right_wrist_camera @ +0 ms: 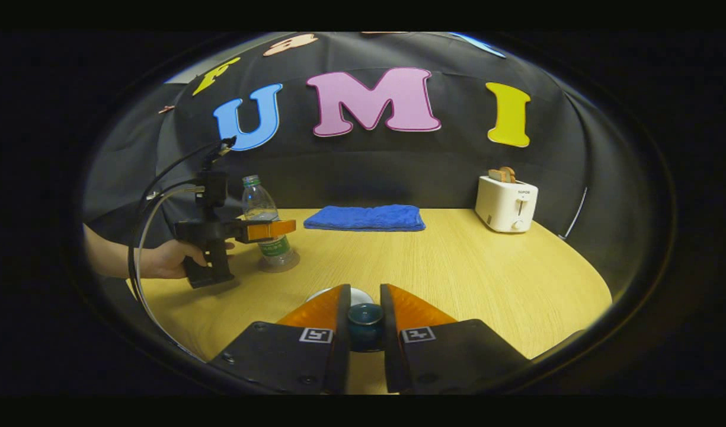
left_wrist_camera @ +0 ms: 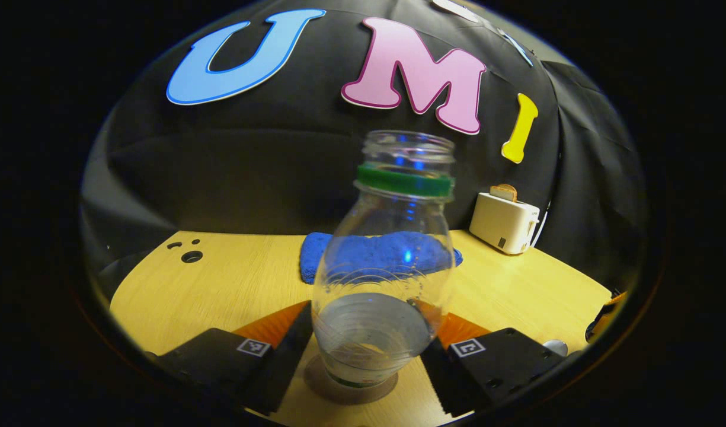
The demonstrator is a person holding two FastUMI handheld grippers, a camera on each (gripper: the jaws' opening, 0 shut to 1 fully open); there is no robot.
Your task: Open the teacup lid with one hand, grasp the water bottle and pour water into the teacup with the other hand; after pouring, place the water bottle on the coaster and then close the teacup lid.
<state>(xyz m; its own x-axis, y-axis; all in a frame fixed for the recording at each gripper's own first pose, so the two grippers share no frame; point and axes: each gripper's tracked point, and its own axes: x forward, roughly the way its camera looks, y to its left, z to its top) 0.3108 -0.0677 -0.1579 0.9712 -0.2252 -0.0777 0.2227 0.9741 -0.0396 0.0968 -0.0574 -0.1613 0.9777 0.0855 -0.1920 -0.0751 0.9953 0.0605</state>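
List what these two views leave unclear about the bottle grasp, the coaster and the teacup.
- Left gripper on clear plastic water bottle: left gripper view, bottle wall hides the finger contact, so grip is uncertain.
- Round grey coaster: bottle base covers most of it.
- Dark teal teacup lid knob: right gripper view, fingers of the right gripper flank it; contact is unclear.
- White teacup: mostly hidden behind the fingers.
- Bottle water level: too small in the right gripper view.

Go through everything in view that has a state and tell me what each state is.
Water bottle: uncapped, upright on the coaster.
Left hand-held gripper: open around the bottle.
Right hand-held gripper: closed on the teacup lid knob.
Blue towel: folded flat.
Toaster: bread sticking out.
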